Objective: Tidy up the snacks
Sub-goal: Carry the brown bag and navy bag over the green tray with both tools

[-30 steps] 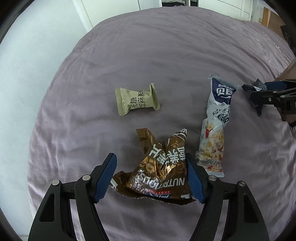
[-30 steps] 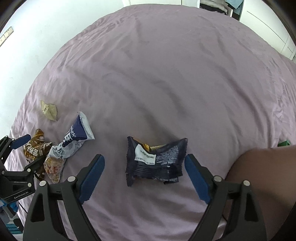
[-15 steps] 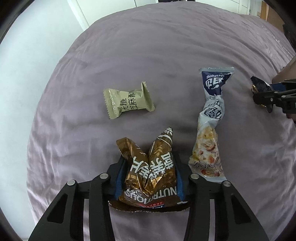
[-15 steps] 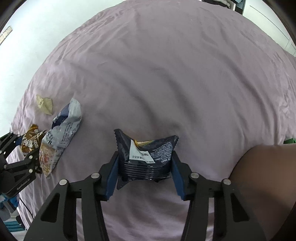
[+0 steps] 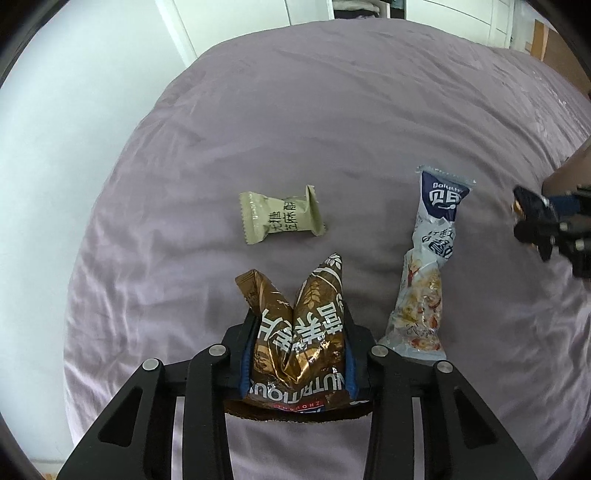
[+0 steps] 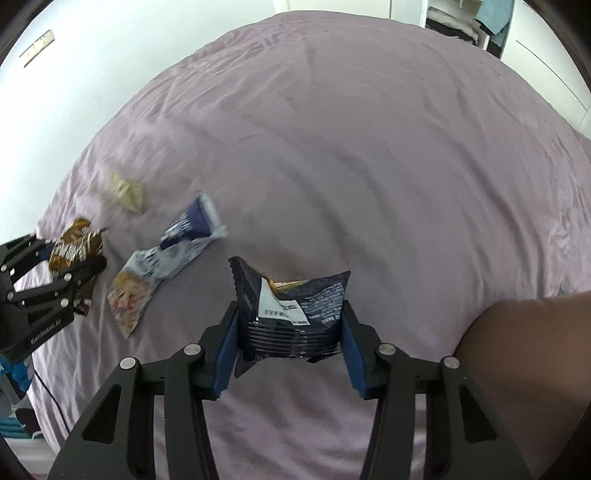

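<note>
My left gripper point(image 5: 297, 350) is shut on a crumpled brown-gold snack bag point(image 5: 299, 332), held just above the purple bedsheet point(image 5: 332, 110). My right gripper point(image 6: 290, 332) is shut on a dark navy snack packet point(image 6: 295, 310), also lifted off the sheet. A small olive-green packet point(image 5: 280, 218) lies beyond the brown bag. A long white-and-blue snack pack point(image 5: 428, 273) lies to its right. In the right wrist view the left gripper point(image 6: 48, 288) with the brown bag point(image 6: 75, 247) is at far left, with the long pack point(image 6: 162, 258) and olive packet point(image 6: 127, 192) nearby.
The purple sheet covers a bed, with its left edge against a white wall point(image 5: 55, 147). White cupboard doors point(image 5: 240, 22) stand behind the bed. A person's leg point(image 6: 517, 350) is at the lower right of the right wrist view.
Both grippers have gone from open to shut, the left on the brown bag and the right on the navy packet. Both packets now sit squeezed and lifted between the fingers.
</note>
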`<state>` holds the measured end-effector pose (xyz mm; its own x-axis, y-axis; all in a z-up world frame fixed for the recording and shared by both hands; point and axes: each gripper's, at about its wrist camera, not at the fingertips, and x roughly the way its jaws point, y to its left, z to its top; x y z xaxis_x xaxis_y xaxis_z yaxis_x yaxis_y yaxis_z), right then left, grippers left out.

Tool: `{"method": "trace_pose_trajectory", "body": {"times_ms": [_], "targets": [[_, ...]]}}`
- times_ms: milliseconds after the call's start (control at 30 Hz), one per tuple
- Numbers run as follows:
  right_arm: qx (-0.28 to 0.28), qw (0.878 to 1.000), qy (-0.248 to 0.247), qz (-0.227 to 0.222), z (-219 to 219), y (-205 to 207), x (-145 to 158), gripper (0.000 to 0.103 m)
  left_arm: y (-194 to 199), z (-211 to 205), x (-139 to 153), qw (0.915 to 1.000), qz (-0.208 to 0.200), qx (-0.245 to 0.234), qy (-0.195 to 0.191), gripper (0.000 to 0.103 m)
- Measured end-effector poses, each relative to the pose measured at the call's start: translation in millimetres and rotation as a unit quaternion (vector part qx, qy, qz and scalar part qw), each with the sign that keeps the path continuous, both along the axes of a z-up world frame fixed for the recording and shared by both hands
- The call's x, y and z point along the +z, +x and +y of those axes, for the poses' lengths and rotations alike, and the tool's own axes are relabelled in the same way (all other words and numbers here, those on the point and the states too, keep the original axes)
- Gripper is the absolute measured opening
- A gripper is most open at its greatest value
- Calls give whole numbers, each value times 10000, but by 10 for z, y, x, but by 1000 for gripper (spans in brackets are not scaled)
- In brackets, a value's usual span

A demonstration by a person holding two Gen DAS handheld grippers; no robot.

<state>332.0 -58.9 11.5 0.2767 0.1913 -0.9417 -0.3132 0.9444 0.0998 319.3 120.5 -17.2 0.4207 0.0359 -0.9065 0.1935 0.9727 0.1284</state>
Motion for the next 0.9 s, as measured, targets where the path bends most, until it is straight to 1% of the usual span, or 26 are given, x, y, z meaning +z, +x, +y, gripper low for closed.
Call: {"method": "trace_pose_trajectory", "body": {"times_ms": [133, 400, 567, 900], "targets": [[193, 9996, -212, 46, 128, -155, 76, 66, -91, 112, 79, 9999, -25, 102, 15, 32], [433, 9982, -410, 3, 211, -508, 227, 67, -351, 80, 215, 9998, -31, 219, -9, 32], [497, 9976, -471, -14, 173, -710, 283, 66, -463, 1, 318, 9998, -37, 203, -58, 32], [506, 9977, -459, 45, -14, -1092, 391, 67, -709, -338, 342, 9997, 72, -74, -204, 32]]}}
